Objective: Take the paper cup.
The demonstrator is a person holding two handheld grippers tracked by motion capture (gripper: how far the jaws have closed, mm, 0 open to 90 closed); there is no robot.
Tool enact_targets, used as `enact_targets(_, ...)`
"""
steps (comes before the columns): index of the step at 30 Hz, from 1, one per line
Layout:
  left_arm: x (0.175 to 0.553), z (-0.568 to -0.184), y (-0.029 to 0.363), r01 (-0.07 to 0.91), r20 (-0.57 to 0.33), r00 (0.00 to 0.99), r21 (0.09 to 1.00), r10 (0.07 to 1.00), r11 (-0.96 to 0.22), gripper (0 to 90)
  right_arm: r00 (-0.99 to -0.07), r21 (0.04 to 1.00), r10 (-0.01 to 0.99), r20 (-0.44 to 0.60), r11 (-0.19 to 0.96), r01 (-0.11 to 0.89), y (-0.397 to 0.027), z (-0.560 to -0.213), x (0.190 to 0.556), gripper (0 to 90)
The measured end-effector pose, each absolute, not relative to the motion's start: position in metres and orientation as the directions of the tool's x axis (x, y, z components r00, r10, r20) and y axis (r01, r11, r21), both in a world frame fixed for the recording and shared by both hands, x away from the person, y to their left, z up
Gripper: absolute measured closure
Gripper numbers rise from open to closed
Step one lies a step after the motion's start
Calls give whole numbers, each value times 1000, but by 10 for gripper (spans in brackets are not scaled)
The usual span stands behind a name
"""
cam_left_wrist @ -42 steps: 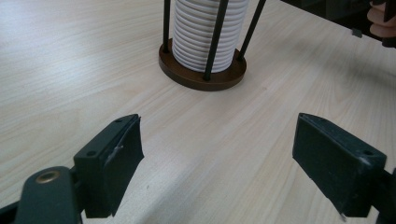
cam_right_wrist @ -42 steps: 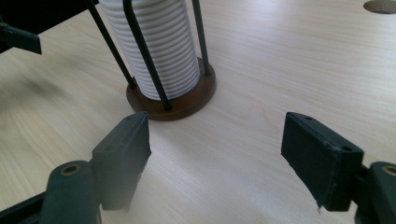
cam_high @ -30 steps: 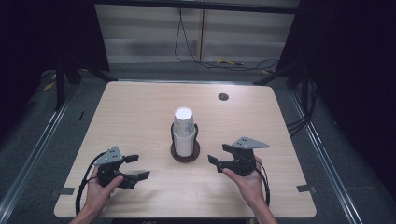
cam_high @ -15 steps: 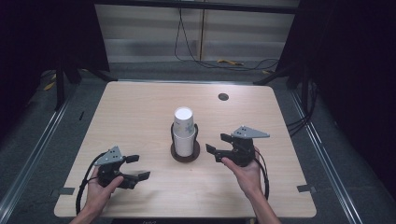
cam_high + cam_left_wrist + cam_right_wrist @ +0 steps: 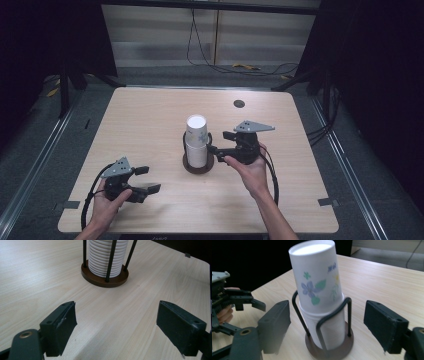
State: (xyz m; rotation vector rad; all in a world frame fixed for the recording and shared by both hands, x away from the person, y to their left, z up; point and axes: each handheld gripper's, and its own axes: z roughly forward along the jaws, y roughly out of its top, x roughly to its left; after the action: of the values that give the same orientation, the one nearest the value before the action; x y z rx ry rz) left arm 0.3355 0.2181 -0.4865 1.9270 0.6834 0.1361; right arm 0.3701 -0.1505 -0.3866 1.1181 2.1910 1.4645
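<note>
Overhead, the cup stack point(image 5: 196, 141) stands in its wire holder point(image 5: 198, 163) mid-table point(image 5: 150, 115); the right gripper point(image 5: 221, 143), jaws wide, sits just beside it at three o'clock, the left gripper point(image 5: 145, 179) at seven, jaws spread. Left gripper view: holder base point(image 5: 105, 278) ahead at twelve, well apart. Right gripper view: the flowered top cup point(image 5: 317, 277) rises between the wide jaws.
</note>
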Motion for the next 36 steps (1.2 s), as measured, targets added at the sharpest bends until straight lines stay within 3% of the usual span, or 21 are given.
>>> enact_targets(11,335,-489,216,404,-211,833,864,512,-301,162,-702,878,694,159,226,422,-129,-378,392,195)
enact_targets(36,335,-490,216,407,-211,833,860,511,-309,164,-735,863,665,131,288,415,-98,-372,423,282)
